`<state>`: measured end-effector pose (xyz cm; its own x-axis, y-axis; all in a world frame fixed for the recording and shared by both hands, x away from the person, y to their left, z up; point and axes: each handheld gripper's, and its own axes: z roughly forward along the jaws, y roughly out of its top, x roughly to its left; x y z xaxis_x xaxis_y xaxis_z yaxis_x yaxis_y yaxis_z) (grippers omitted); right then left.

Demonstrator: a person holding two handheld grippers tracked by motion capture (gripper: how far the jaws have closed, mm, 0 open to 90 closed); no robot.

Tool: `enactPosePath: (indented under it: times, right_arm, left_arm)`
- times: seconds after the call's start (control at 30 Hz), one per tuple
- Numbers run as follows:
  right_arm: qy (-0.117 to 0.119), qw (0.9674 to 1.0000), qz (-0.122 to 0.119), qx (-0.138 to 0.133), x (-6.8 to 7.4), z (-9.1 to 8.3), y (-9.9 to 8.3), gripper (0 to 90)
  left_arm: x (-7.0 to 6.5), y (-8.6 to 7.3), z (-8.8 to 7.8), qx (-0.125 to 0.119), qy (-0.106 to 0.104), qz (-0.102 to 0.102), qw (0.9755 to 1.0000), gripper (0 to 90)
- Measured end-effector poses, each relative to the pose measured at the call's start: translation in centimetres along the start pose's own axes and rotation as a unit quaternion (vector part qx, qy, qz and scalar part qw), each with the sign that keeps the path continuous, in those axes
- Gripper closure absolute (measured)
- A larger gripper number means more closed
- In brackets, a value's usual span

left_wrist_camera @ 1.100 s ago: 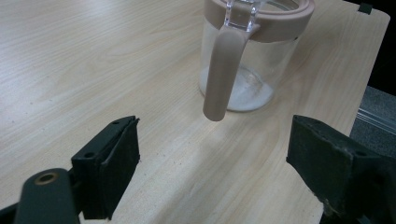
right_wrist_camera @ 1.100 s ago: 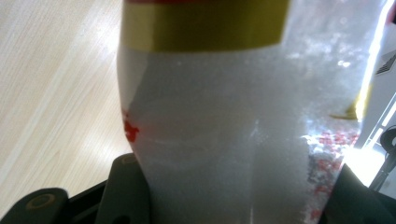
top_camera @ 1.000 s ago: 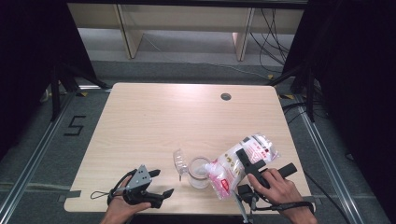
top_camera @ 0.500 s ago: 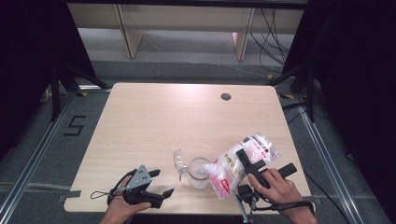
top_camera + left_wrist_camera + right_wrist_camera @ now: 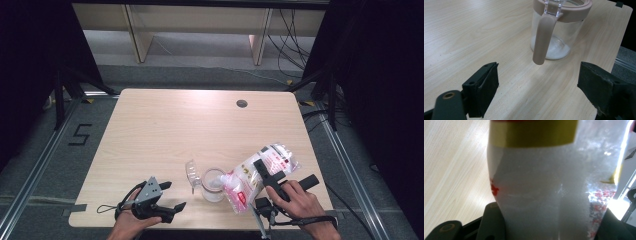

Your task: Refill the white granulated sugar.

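A clear plastic bag of white powder with red print lies tilted, its lower end over the mouth of a glass jar. My right gripper is shut on the bag; in the right gripper view the bag sits pressed between the jaws of my right gripper. The jar has a brownish-pink rim, a hanging clasp and some white powder at its bottom. Its clear lid stands open to the left. My left gripper rests open left of the jar, and in its own view my left gripper has nothing between its pads.
The light wooden table has a round cable hole at the back right. The table's front edge runs just below both hands. Dark frames and cables stand on the floor around the table.
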<state>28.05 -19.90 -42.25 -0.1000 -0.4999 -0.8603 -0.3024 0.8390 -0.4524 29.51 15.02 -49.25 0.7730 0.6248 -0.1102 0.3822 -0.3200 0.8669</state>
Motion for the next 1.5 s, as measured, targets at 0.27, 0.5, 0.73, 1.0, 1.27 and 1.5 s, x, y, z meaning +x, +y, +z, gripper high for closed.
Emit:
enactPosePath:
  times: [0.27, 0.5, 0.73, 1.0, 1.27, 1.5]
  right_arm:
    - [-0.002, 0.9998, -0.016, -0.009, -0.19, 0.1, -0.1, 53.7]
    - [-0.002, 1.0, 0.002, 0.002, -0.03, -0.11, -0.15, 53.9]
    - [-0.004, 0.9998, -0.022, -0.002, -0.44, -0.15, -0.25, 53.9]
    - [-0.003, 0.9997, -0.026, 0.001, -0.45, -0.18, -0.29, 54.1]
    - [-0.002, 0.9997, -0.025, -0.001, -0.52, -0.21, -0.26, 54.2]
    - [-0.001, 0.9997, -0.026, 0.001, -0.53, -0.18, -0.32, 54.3]
  left_arm:
    - [-0.01, 0.01, -0.04, 0.0, 0.0, 0.001, 1.0, 16.5]
    - [0.0, 0.01, -0.02, -0.001, 0.0, -0.001, 1.0, 16.5]
    - [0.0, 0.0, -0.06, 0.001, 0.001, 0.003, 1.0, 16.5]
    - [-0.01, 0.01, -0.02, -0.002, 0.0, 0.0, 1.0, 16.5]
    - [0.07, 0.04, -0.11, 0.003, 0.003, 0.003, 1.0, 16.5]
    - [0.01, -0.05, 0.05, 0.0, -0.001, -0.003, 1.0, 16.5]
